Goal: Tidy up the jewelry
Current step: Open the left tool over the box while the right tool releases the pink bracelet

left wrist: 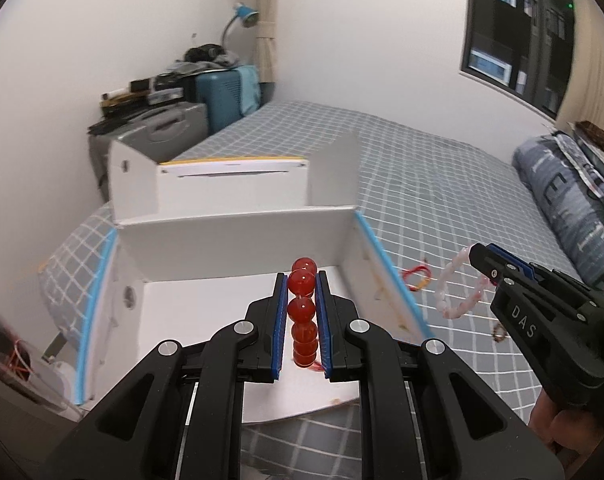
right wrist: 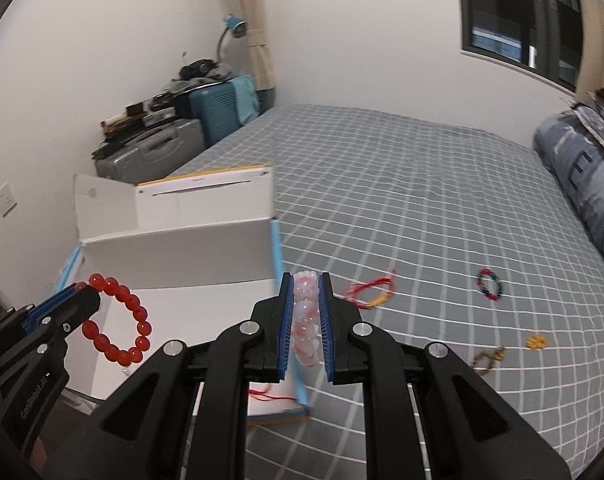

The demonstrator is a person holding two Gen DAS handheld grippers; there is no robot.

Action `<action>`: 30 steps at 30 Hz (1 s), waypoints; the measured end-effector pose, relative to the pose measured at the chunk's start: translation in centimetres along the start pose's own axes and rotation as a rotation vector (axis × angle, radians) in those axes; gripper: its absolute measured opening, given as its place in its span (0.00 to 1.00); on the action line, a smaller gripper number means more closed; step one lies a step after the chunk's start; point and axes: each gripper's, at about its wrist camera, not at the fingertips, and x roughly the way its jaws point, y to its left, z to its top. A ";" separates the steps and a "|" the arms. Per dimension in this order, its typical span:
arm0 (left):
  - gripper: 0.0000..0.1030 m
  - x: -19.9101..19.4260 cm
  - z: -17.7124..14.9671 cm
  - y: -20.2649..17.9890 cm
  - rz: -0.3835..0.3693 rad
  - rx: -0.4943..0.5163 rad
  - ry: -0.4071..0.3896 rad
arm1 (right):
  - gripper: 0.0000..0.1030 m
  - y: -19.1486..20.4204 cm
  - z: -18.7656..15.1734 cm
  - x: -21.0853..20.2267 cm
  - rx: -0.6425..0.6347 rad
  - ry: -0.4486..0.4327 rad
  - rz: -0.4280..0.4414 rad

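My left gripper [left wrist: 302,280] is shut on a red bead bracelet [left wrist: 303,308] and holds it above the open white box [left wrist: 238,236]. In the right wrist view the left gripper [right wrist: 80,294] and the red bead bracelet [right wrist: 118,320] hang over the white box [right wrist: 174,256]. My right gripper [right wrist: 306,280] is shut on a pale pink bead bracelet [right wrist: 305,320], just right of the box's blue edge. The left wrist view shows the right gripper [left wrist: 475,256] with the pink bracelet [left wrist: 457,288] hanging from it.
On the grey checked bedspread [right wrist: 421,200] lie a red string bracelet [right wrist: 369,292], a multicoloured bead bracelet [right wrist: 489,284], a small gold piece [right wrist: 537,341] and a brown bracelet [right wrist: 487,360]. A folded blue duvet [right wrist: 581,168] lies at the right. Suitcases [right wrist: 150,152] stand at the wall.
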 end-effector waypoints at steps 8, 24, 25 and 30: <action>0.13 0.7 -0.6 4.6 0.076 -0.045 0.019 | 0.12 4.8 -0.5 2.4 -0.069 0.021 0.063; 0.13 6.0 -3.4 10.0 0.143 -0.103 0.151 | 0.12 9.2 -3.2 10.4 -0.129 0.188 0.078; 0.13 6.2 -3.5 10.1 0.143 -0.106 0.156 | 0.12 9.4 -3.4 10.6 -0.131 0.195 0.075; 0.13 7.2 -3.8 10.3 0.144 -0.107 0.185 | 0.12 9.4 -3.9 11.7 -0.135 0.238 0.054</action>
